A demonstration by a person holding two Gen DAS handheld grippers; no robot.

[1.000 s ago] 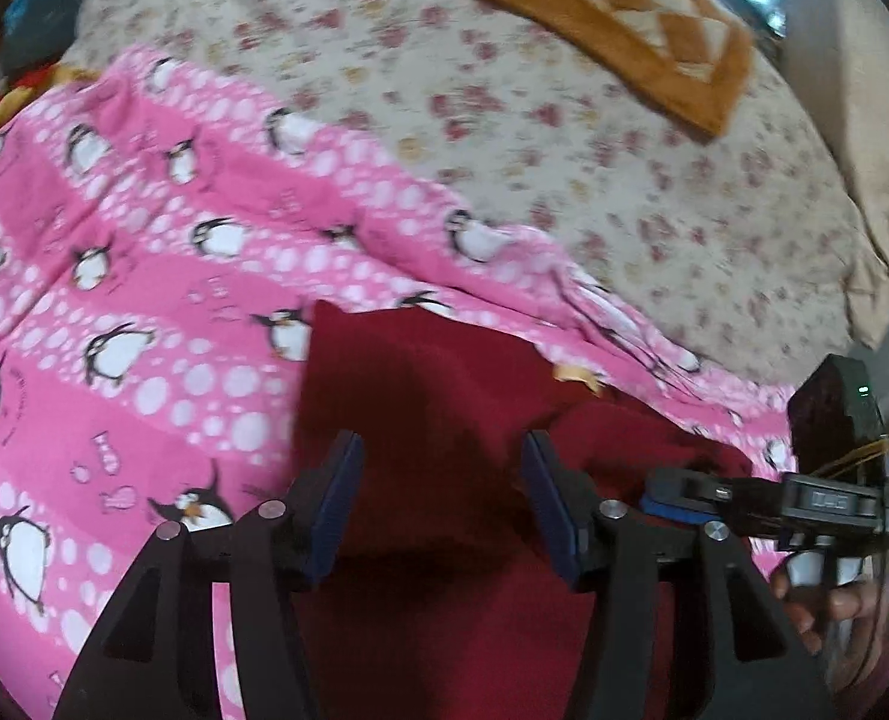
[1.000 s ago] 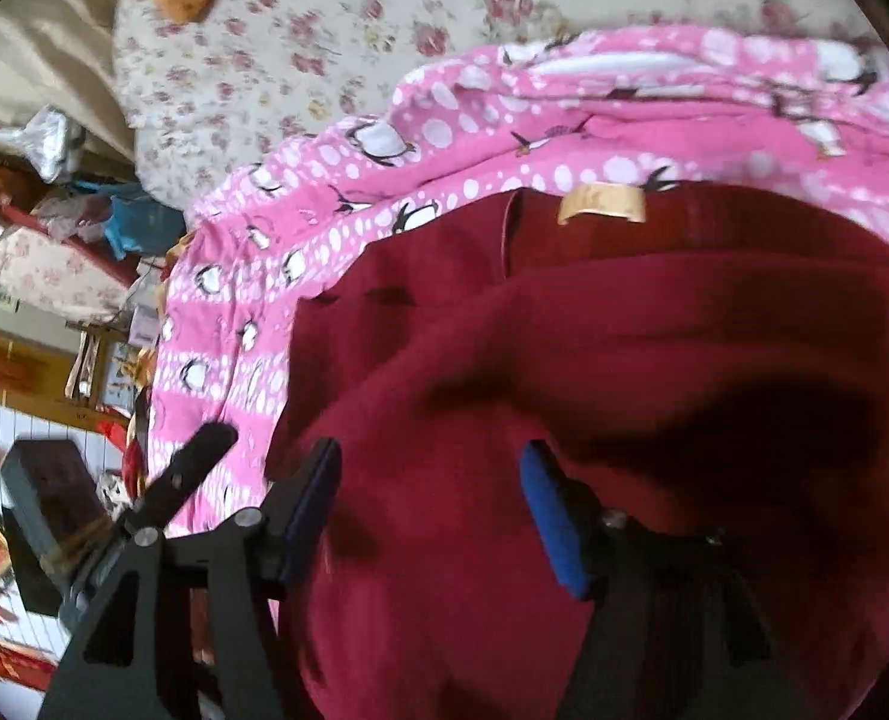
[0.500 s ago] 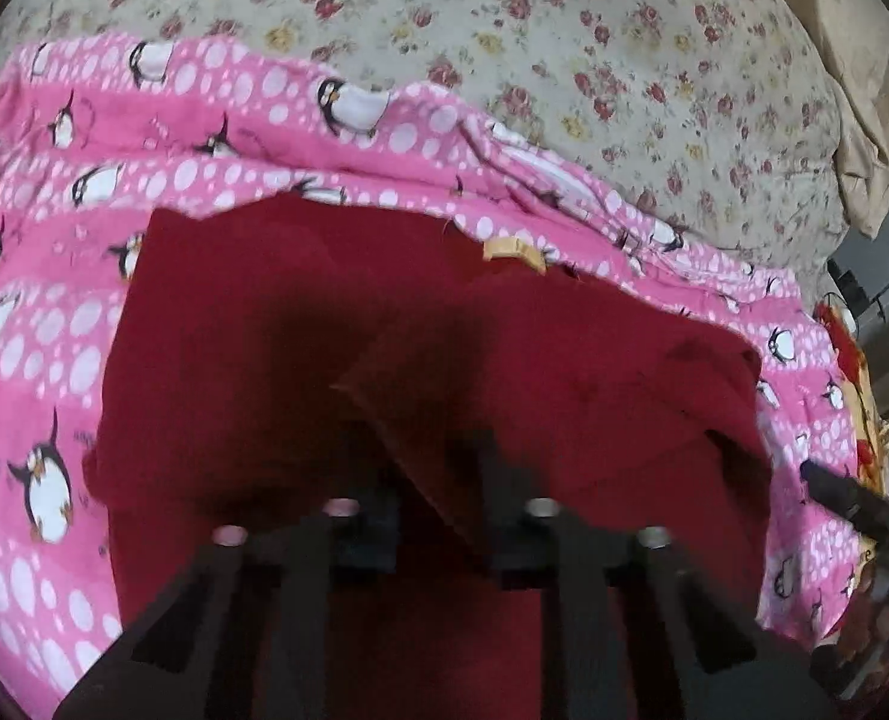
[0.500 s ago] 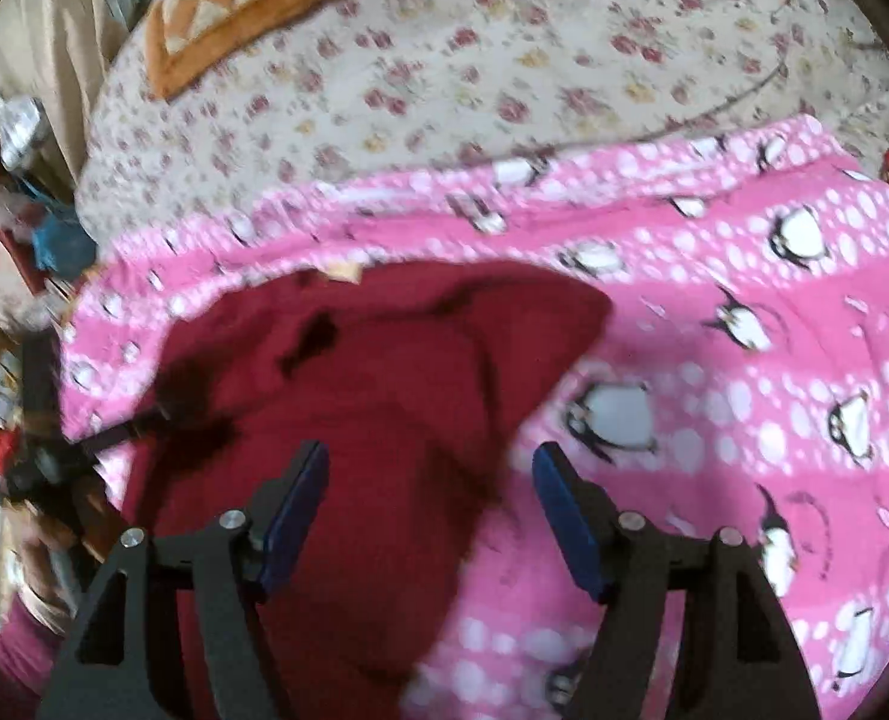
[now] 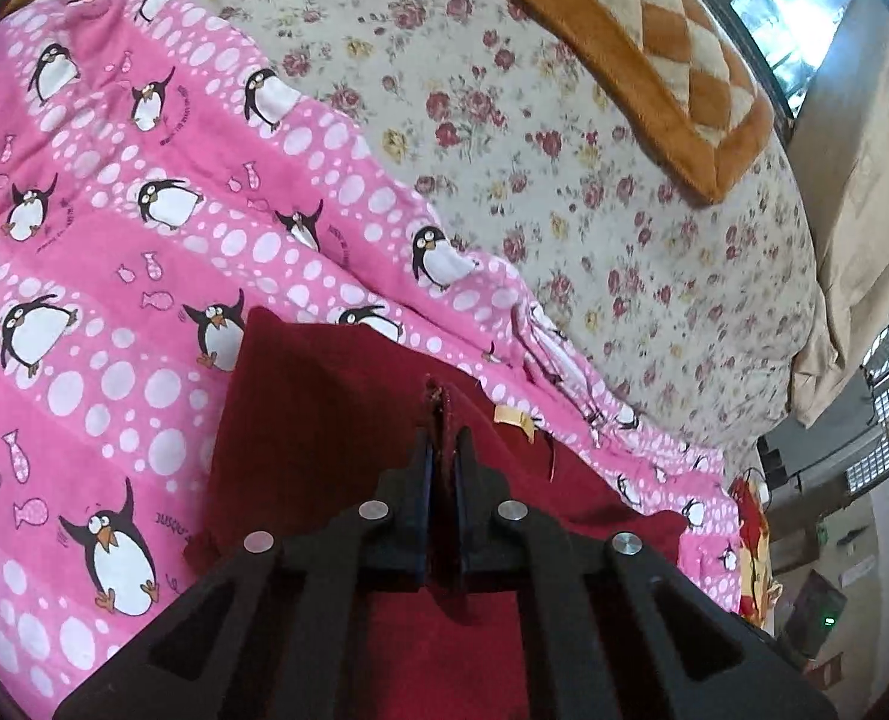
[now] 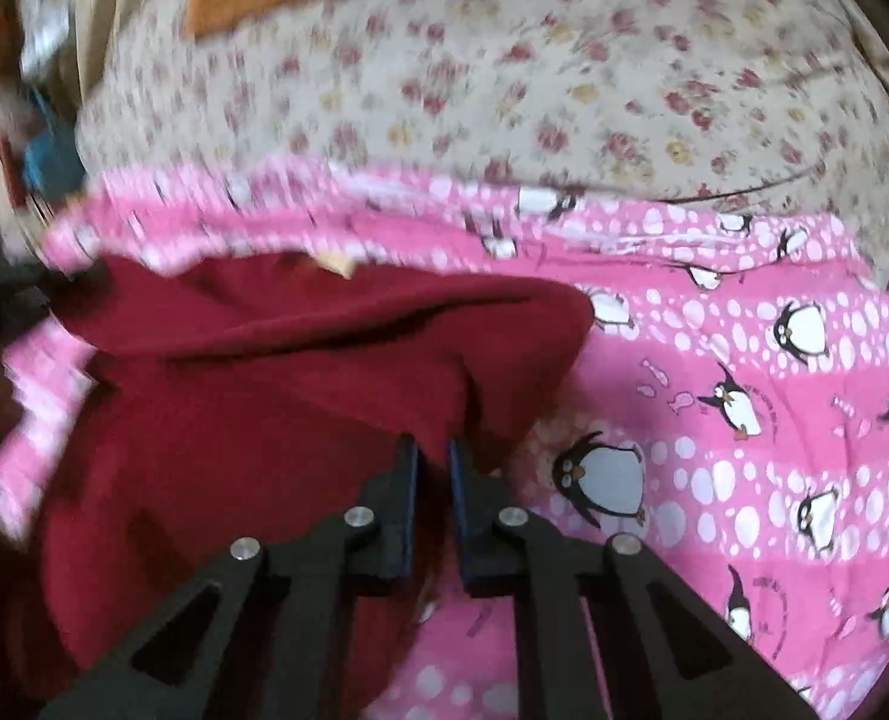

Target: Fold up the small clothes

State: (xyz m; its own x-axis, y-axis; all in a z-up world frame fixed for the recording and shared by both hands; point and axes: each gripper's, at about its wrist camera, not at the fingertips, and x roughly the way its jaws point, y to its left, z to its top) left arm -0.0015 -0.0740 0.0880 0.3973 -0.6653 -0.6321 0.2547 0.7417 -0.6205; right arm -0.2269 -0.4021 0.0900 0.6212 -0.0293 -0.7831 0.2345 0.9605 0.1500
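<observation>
A dark red garment (image 5: 324, 408) lies on a pink penguin blanket (image 5: 114, 240), with its tan neck label (image 5: 511, 417) showing. My left gripper (image 5: 442, 438) is shut on a pinch of the garment, and a ridge of red cloth sticks up past the pads. In the blurred right wrist view the garment (image 6: 294, 372) spreads to the left, its label (image 6: 339, 267) at the far edge. My right gripper (image 6: 432, 450) is at the garment's right edge. Its jaws are closing to a narrow slit with red cloth between the pads.
The pink blanket (image 6: 744, 420) covers the near part of a bed with a floral sheet (image 5: 564, 180). An orange checked cushion (image 5: 642, 42) lies at the far side by a window. Room clutter stands past the bed's right edge (image 5: 804, 540).
The left jaws went from open to shut on a pinch of the red garment. The right gripper swung from over the garment to its right edge, and its wide jaws came together there.
</observation>
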